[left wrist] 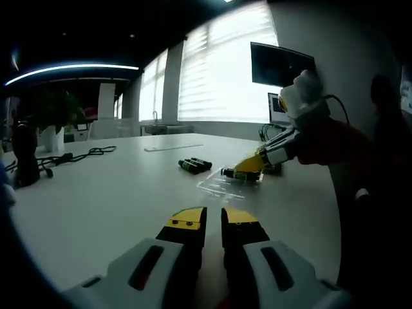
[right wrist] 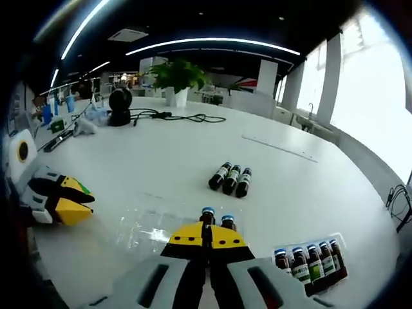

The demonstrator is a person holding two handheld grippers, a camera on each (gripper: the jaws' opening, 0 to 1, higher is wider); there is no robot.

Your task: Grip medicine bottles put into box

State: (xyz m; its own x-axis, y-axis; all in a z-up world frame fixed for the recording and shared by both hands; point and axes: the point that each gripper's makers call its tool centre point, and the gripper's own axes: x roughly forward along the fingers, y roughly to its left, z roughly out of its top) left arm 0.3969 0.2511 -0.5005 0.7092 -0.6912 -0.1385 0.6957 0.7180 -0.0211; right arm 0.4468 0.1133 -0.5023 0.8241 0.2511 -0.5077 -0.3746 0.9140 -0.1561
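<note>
Five boxed bottles (right wrist: 310, 262) appear solely in right gripper view.

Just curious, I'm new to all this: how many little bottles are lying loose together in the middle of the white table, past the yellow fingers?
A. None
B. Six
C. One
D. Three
D: the right gripper view shows three dark bottles lying side by side on the table.
</note>
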